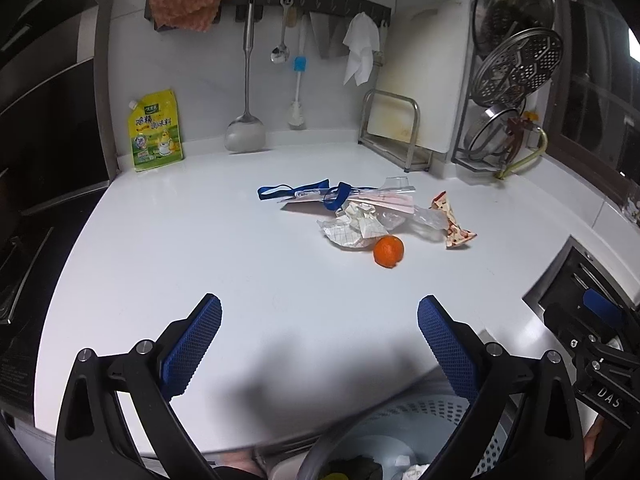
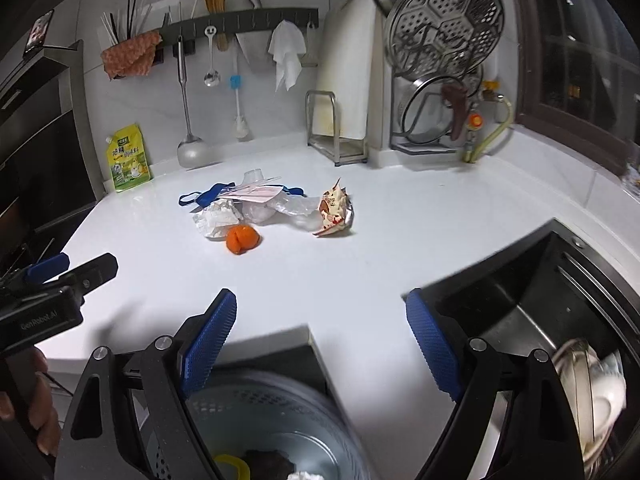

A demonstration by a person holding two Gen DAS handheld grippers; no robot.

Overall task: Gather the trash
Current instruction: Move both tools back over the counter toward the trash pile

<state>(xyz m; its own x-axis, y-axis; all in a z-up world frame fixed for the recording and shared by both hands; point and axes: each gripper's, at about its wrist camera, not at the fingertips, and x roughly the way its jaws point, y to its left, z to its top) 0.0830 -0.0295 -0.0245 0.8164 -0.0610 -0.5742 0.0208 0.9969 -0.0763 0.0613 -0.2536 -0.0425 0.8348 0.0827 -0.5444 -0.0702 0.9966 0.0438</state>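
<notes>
Two grippers over a white worktop [image 1: 200, 240], both with jaws spread wide and nothing between the blue pads. Left gripper [image 1: 320, 344] released, fingers apart above bare worktop; right gripper [image 2: 322, 340] likewise released, seen at the right edge of the left view as a dark frame with a blue pad. Well ahead of both sets of jaws, a small heap of trash on the worktop: a crumpled paper [image 1: 356, 224] just beyond an orange peel [image 1: 388, 251], the two touching or nearly so; a clear plastic wrapper [image 1: 428, 218] to the right of the paper; a red-and-cream snack wrapper [image 1: 454, 224] furthest right, slightly apart from the rest. Behind the heap, a blue ribbon [image 1: 296, 191] tangled with a flat pinkish sheet [image 1: 372, 202] and a clear plastic piece. Directly below and just behind the jaws, a pale perforated bin [image 2: 276, 420] already holding some scraps, among them something yellow and something dark. To the right of the right jaws, a dark sink [image 2: 532, 292] with a bowl in its near corner. Far ahead to the left, a yellow pouch [image 1: 156, 130] upright against the wall. Hanging above it all, a rail of utensils [image 1: 280, 0].
</notes>
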